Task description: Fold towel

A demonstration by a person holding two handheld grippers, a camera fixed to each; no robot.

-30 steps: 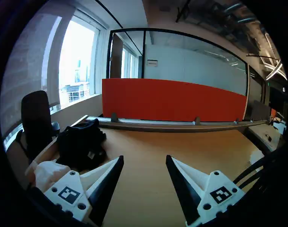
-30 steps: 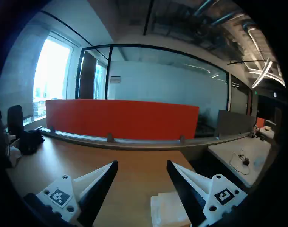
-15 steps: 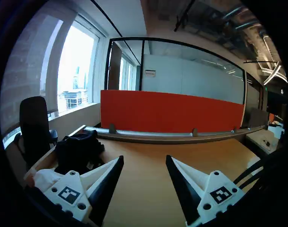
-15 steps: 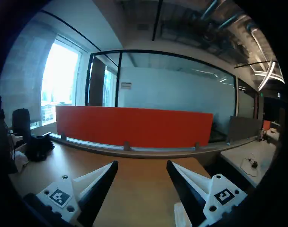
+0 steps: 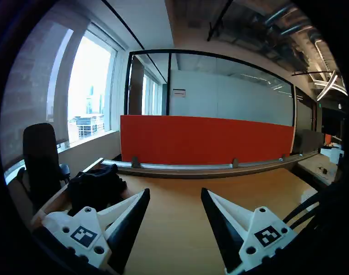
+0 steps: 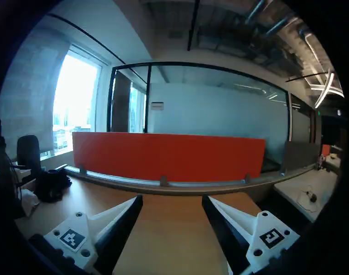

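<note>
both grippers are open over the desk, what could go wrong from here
1. The left gripper and right gripper are open and empty, aimed level at the orange divider above bare desk. Closing here would likely grab nothing.
2. The black bag lies on the desk close to the left gripper. A sideways sweep could snag it.

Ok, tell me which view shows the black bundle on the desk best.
The left gripper view: the black bundle lies near and large on the desk, just beyond the open left tool. In the right gripper view the same bundle sits small and far off at the left edge, its detail hard to make out.
</note>
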